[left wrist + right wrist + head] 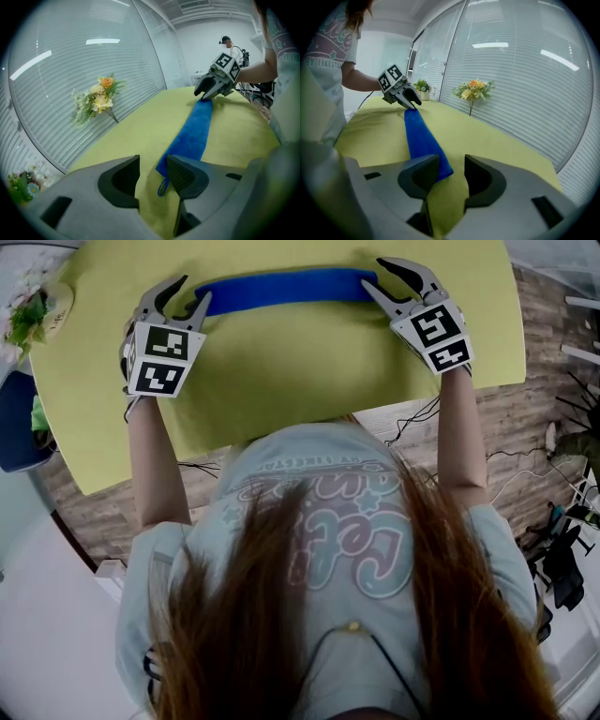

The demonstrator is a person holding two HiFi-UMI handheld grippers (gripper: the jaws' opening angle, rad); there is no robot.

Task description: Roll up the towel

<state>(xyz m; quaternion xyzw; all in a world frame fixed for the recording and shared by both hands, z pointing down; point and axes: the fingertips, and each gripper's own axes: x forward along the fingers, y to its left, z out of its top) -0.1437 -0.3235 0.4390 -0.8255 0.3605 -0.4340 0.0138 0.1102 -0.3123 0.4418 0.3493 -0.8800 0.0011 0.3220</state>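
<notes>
Mid-roll with left claw [187,296] and right claw [377,276] parted, gripping nothing, at the towel [286,287] ends; gotta pinch and roll on.

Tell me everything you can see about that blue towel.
The towel is bright blue, soft and fuzzy-looking cloth, gathered into one long narrow band lying flat across the yellow-green table. A small loop trails from its left end. Its ends sit at the open left gripper and right gripper, neither clamping it.
</notes>
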